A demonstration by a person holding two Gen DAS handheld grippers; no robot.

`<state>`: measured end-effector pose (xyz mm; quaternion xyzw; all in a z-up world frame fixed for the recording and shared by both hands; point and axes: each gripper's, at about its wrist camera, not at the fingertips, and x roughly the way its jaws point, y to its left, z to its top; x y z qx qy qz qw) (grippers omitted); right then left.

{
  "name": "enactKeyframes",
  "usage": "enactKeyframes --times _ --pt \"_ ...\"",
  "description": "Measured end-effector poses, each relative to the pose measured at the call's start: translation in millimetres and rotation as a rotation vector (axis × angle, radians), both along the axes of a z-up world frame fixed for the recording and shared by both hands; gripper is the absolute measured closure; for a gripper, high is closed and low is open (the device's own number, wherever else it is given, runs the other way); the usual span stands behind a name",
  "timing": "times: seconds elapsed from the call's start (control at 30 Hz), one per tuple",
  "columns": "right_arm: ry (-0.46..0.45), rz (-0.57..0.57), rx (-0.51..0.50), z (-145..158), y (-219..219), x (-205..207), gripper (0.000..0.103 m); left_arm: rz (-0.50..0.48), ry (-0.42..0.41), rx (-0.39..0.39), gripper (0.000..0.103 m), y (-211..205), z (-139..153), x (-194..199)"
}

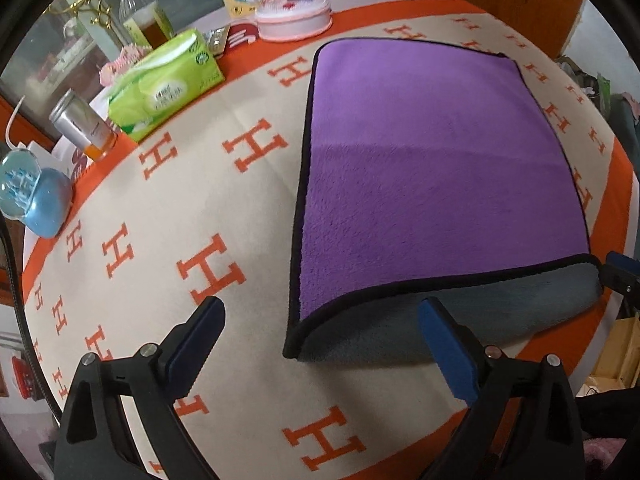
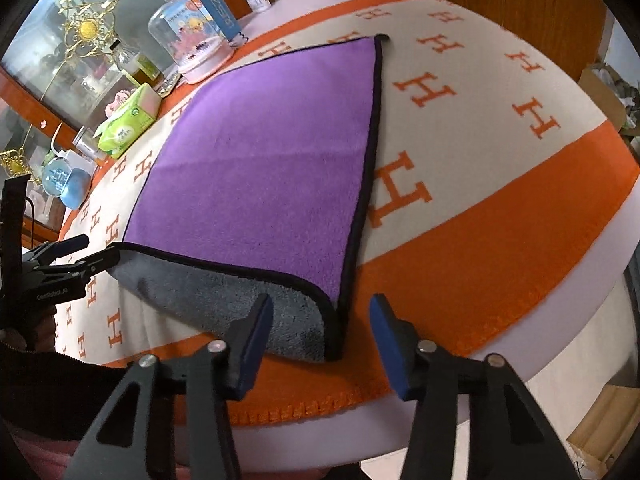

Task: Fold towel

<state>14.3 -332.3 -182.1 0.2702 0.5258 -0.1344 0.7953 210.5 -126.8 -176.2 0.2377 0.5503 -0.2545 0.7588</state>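
Note:
A purple towel (image 1: 436, 168) with a black hem lies flat on the cloth; it also shows in the right wrist view (image 2: 264, 168). Its near edge is turned over, showing the grey underside (image 1: 460, 328) (image 2: 224, 300). My left gripper (image 1: 320, 332) is open, its jaws either side of the towel's near left corner, not touching it. My right gripper (image 2: 320, 328) is open around the near right corner. The left gripper (image 2: 76, 256) shows in the right wrist view beside the left corner. The right gripper's tip (image 1: 620, 276) shows at the left wrist view's right edge.
A cream and orange H-patterned cloth (image 1: 208, 184) covers the table. At the far left stand a green tissue pack (image 1: 168, 84), a metal can (image 1: 84, 124), a blue snow globe (image 1: 32, 196), a bottle (image 1: 144, 16) and a pink-based dome (image 1: 292, 4). The table edge (image 2: 560, 340) drops off right.

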Motion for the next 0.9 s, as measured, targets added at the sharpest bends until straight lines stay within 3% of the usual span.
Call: enactKeyframes --times 0.17,0.37,0.53,0.77,0.83,0.9 --pt "0.017 0.01 0.016 -5.0 0.7 3.8 0.069 -0.002 0.032 0.001 0.01 1.2 -9.6 5.0" --pt "0.038 0.027 0.029 -9.8 2.9 7.4 0.081 -0.005 0.087 -0.036 0.023 4.0 -16.0 8.2" --pt "0.043 0.032 0.021 -9.4 3.2 7.3 0.084 0.001 0.115 -0.053 0.038 7.7 -19.7 9.8" --pt "0.039 0.032 0.022 -9.1 4.9 6.2 0.085 -0.029 0.104 -0.086 0.042 9.9 -14.7 4.6" --pt "0.037 0.035 0.021 -8.5 5.9 5.8 0.085 -0.032 0.112 -0.088 0.057 8.6 -14.2 6.1" --pt "0.035 0.037 0.021 -8.2 6.8 5.8 0.085 -0.023 0.122 -0.086 0.064 10.0 -15.6 7.2"
